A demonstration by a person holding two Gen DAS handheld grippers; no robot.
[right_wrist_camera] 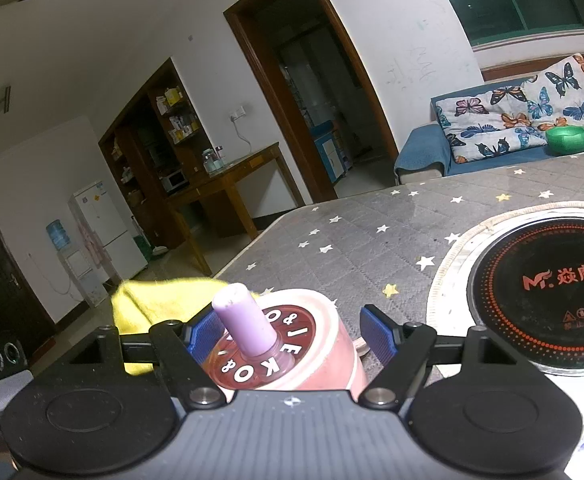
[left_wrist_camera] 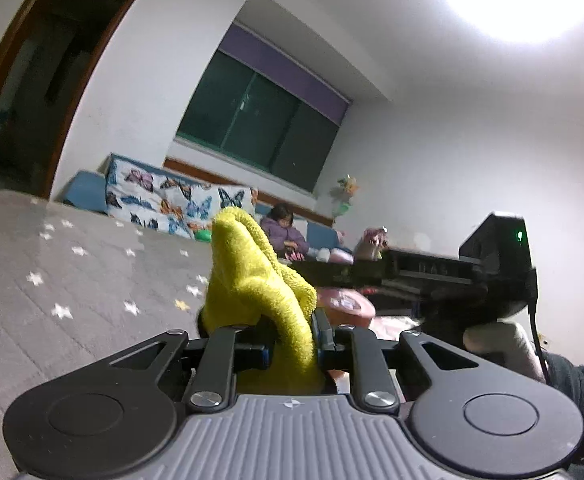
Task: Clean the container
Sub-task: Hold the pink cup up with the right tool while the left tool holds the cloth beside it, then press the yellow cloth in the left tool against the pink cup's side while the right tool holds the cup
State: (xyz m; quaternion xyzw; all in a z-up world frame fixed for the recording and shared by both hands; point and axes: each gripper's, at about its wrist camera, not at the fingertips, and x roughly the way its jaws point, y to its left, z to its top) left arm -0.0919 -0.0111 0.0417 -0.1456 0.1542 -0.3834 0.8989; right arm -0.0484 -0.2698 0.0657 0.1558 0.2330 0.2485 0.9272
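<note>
On the left, the left gripper (left_wrist_camera: pixel 294 340) had its jaws pinched narrow on a fluffy yellow microfibre cloth (left_wrist_camera: pixel 257 280), which stood up in a bunched fold between the blue pads above the grey star-printed quilted table cover (left_wrist_camera: pixel 71 272). Just right of the cloth in the left wrist view, the pink round container (left_wrist_camera: pixel 346 304) showed partly behind it, and further right the other black gripper body crossed the picture, gripped by a hand (left_wrist_camera: pixel 500 344).

In the right wrist view, the cloth (right_wrist_camera: pixel 151 300) lay to the left behind the container (right_wrist_camera: pixel 292 344). The right gripper (right_wrist_camera: pixel 287 336) held the pink cylindrical container between its blue pads, jaws part-way apart around its body. Its dark red lid with white lettering carried a lilac cylindrical knob (right_wrist_camera: pixel 245 322); whatever was inside was hidden. To the right, a round black induction hob (right_wrist_camera: pixel 544 296) sat set into the table.
</note>
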